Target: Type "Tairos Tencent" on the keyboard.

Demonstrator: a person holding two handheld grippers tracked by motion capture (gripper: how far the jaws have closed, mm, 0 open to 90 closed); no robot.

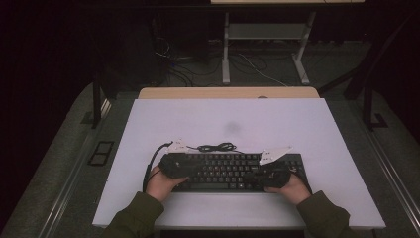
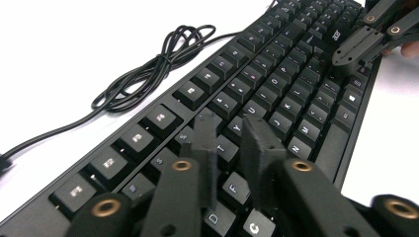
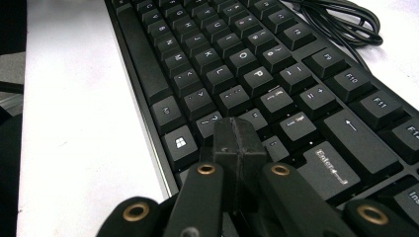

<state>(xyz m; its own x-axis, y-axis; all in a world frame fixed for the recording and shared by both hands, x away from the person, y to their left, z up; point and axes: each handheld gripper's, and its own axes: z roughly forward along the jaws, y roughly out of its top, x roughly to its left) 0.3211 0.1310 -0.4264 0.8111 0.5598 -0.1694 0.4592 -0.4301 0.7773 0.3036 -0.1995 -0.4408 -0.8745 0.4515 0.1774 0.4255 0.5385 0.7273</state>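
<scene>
Black plastic keyboard (image 1: 233,171) on the desk (image 1: 228,119) seems stiff and light, best held at its edges; left gripper (image 2: 237,148) stands slightly apart, right gripper (image 3: 238,143) closed together, empty.
</scene>
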